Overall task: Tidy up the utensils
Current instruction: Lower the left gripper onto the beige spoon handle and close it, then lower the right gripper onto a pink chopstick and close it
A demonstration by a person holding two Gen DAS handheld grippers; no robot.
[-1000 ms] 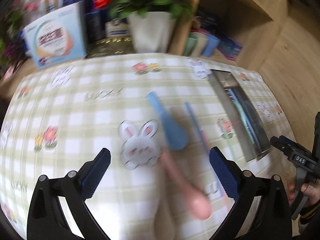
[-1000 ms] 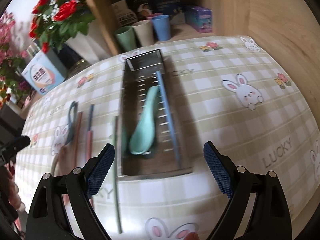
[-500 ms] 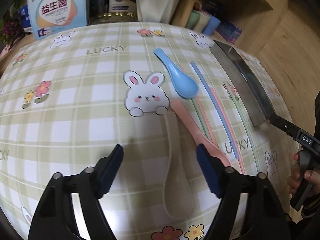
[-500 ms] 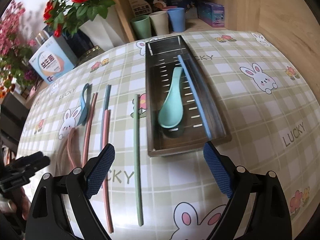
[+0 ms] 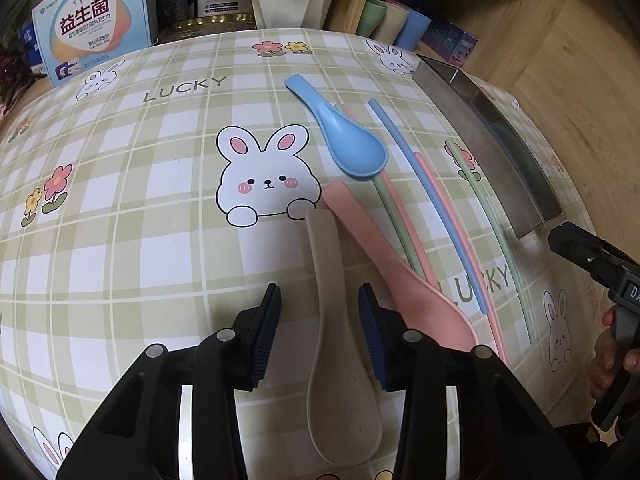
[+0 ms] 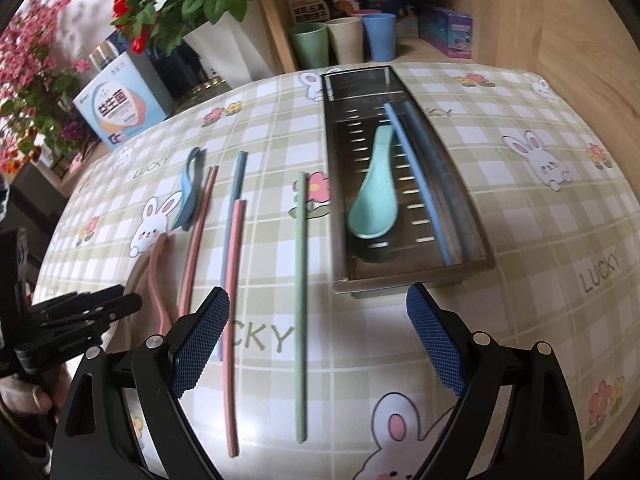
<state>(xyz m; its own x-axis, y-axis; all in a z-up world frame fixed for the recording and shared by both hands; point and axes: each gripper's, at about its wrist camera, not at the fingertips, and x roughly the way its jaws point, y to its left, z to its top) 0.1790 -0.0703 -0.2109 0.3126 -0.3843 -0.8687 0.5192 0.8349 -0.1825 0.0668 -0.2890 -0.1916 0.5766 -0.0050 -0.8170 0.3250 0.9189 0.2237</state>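
Observation:
My left gripper is low over the table, its jaws partly closed on either side of a beige spoon, with gaps still showing. A pink spoon lies just right of it, a blue spoon farther off. Pink, green and blue chopsticks lie to the right. My right gripper is open and empty above the table, in front of a metal tray that holds a teal spoon and a blue chopstick. A green chopstick and a pink chopstick lie to its left.
A white flower vase, a printed box and three cups stand at the table's back edge against wooden shelving. The checked tablecloth has bare room on the left. The tray's side wall shows in the left wrist view.
My left gripper has dropped toward the table and narrowed its jaws around the beige spoon. My right gripper has pulled back a little from the tray and stayed open.

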